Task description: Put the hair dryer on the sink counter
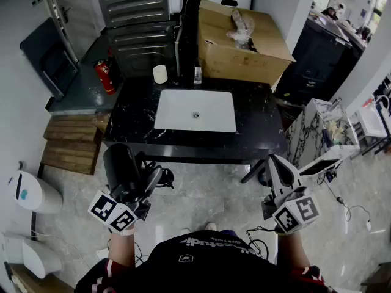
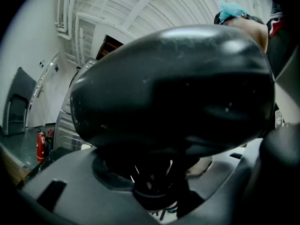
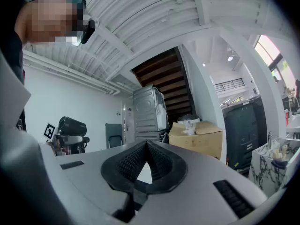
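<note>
A black hair dryer (image 1: pixel 120 165) is held upright in front of the sink counter (image 1: pixel 259 130), below its front edge and apart from it. My left gripper (image 1: pixel 135 187) is shut on the dryer's handle. In the left gripper view the dryer's barrel (image 2: pixel 173 88) fills most of the picture, and my left gripper (image 2: pixel 152 184) clasps the handle beneath it. My right gripper (image 1: pixel 275 165) hangs at the right, shut with nothing in it. In the right gripper view the tips of my right gripper (image 3: pixel 147 146) meet, and the dryer (image 3: pixel 71 125) shows far to the left.
A white basin (image 1: pixel 195 110) is set in the black marble counter. A white cup (image 1: pixel 160 74) and a small bottle (image 1: pixel 198 73) stand at its back edge, with a cardboard box (image 1: pixel 241 41) behind. A fire extinguisher (image 1: pixel 105 77) and wooden pallet (image 1: pixel 70 142) lie left, a marbled cabinet (image 1: pixel 317 130) right.
</note>
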`<state>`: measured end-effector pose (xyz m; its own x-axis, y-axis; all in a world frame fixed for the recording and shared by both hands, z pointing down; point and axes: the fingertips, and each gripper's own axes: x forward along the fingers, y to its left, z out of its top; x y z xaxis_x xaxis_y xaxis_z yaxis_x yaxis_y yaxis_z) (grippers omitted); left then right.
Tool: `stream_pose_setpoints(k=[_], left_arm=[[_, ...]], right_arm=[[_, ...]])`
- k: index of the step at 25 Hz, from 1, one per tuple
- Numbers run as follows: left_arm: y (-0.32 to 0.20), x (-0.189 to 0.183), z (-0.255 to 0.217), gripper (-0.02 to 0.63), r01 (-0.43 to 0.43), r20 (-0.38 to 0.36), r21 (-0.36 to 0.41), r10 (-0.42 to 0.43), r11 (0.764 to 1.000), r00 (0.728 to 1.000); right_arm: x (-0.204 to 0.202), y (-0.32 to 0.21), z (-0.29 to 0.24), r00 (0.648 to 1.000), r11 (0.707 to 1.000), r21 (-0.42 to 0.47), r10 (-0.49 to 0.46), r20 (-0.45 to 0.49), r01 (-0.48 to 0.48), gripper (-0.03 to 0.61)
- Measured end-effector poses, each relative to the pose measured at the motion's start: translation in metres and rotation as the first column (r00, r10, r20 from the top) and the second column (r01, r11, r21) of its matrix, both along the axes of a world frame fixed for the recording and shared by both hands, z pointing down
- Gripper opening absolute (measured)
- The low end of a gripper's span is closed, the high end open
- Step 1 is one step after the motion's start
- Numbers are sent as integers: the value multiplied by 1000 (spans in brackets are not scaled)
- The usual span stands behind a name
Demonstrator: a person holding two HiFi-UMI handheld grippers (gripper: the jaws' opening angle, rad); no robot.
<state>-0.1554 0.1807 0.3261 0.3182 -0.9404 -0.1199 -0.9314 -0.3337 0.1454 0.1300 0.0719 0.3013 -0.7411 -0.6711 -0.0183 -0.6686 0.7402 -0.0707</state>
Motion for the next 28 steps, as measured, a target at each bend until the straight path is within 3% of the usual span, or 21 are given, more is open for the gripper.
stream_pose_setpoints(k=[15, 23, 28], left_arm=[[-2, 15, 0, 267, -13, -20, 4, 13, 1000, 1000], [-20, 29, 2, 265, 20, -27, -5, -20, 1000, 999], [-31, 38, -1, 265, 60, -4, -14, -60, 998, 998]], right_arm=[[22, 6, 2, 997, 999, 13, 32, 64, -33, 38], [36, -12, 28, 999, 998, -59, -29, 17, 30, 40], [45, -29, 39, 997, 995, -83, -58, 42, 62, 40]])
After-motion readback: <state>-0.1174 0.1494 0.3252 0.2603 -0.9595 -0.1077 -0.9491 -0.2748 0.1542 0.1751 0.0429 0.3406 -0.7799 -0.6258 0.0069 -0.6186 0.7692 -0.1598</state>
